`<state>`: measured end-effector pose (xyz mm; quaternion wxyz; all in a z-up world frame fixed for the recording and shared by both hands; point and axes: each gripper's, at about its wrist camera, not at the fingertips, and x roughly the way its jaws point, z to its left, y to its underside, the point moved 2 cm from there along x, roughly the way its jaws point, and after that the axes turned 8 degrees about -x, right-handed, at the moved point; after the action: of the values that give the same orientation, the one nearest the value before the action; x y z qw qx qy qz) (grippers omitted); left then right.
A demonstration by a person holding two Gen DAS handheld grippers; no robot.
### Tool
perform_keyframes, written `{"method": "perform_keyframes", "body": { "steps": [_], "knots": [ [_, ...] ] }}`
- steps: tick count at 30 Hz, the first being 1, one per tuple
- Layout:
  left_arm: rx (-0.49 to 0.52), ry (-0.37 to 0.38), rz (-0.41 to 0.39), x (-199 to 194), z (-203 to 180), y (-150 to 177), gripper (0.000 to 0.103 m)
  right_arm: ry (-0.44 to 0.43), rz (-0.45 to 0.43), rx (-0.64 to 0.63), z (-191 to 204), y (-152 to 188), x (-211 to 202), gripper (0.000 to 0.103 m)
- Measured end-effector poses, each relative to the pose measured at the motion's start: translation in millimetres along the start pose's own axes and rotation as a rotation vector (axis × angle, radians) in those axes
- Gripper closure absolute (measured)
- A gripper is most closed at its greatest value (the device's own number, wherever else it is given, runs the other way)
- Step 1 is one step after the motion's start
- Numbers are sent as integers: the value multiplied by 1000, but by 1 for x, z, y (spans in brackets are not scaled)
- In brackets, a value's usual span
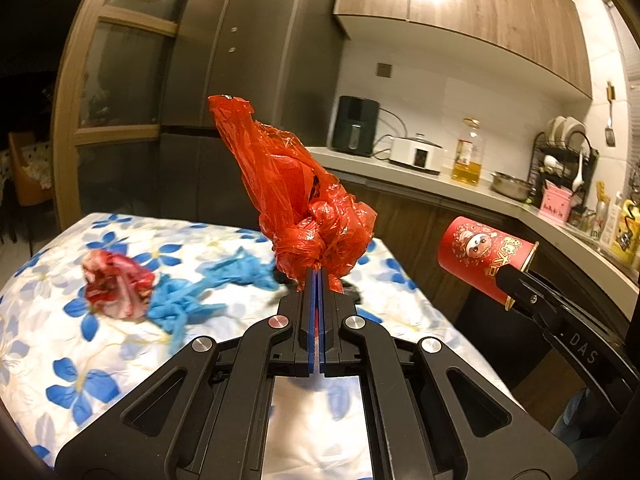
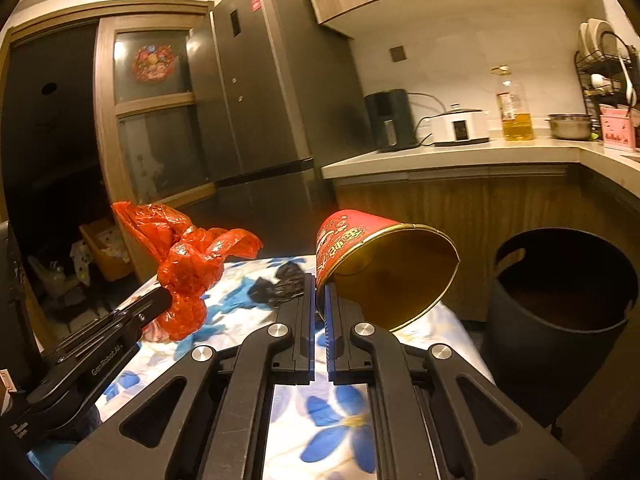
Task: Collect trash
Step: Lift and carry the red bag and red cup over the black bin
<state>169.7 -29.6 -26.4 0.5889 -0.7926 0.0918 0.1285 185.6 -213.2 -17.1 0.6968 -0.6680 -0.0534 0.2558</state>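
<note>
Red plastic bag (image 1: 308,200), knotted, is pinched in our left gripper (image 1: 317,280) above the floral-cloth table (image 1: 60,344). Our right gripper (image 2: 320,300) clamps the rim of a red paper cup (image 2: 384,268), tipped sideways over the table's edge, black bin (image 2: 560,320) just beside it. On the table: crumpled red-white wrapper (image 1: 116,284), blue glove (image 1: 208,292).

Black gripper (image 1: 318,280), blue pads, silver screws
</note>
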Motion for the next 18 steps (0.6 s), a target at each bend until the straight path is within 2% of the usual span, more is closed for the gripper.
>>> {"method": "perform_keyframes", "body": {
  "steps": [18],
  "knots": [
    [114, 157, 14, 29, -108, 6, 103, 179, -58, 51, -87, -8, -40, 98]
  ]
}}
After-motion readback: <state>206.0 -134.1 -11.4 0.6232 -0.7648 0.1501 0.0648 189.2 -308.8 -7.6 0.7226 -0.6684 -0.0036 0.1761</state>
